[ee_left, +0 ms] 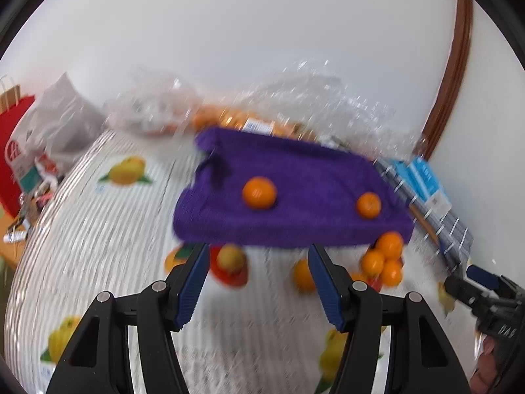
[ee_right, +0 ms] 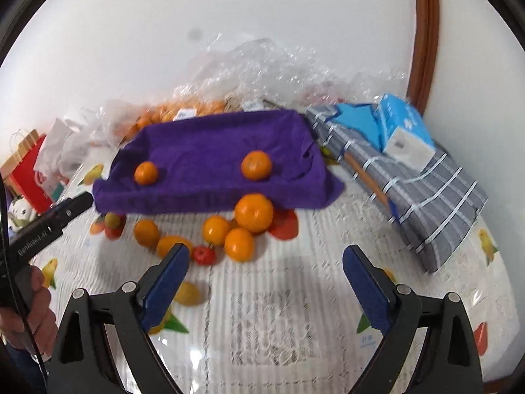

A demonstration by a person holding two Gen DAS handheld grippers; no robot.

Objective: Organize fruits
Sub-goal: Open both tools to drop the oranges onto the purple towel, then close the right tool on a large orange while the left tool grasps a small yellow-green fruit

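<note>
Fingers, left: the left gripper [ee_left: 257, 282] is seen about half open, nothing caught between its blue pads, pointed down at the table in front of the purple towel [ee_left: 295, 193].
Fingers, right: the right gripper [ee_right: 265, 279] is spread wide, also empty, aimed at the loose pile.
Fruit on towel: two oranges [ee_right: 256, 165] are parked on the purple cloth, well apart from each other.
Fruit off towel: a cluster of oranges [ee_right: 254, 212] is left on the tablecloth [ee_right: 295, 295] just in front of the towel's near edge, with a small red fruit [ee_right: 204, 255] beside them.
Step, probably: between picks, since both grippers are empty and most of the pile isn't sorted yet.
Next move, as a guess: the wide right gripper would need to be lowered around one orange in the cluster without the neighbours being knocked, as they're touching and would roll.
Background: clear plastic bags [ee_right: 256, 65] and a tissue pack [ee_right: 407, 131] are seen behind.
</note>
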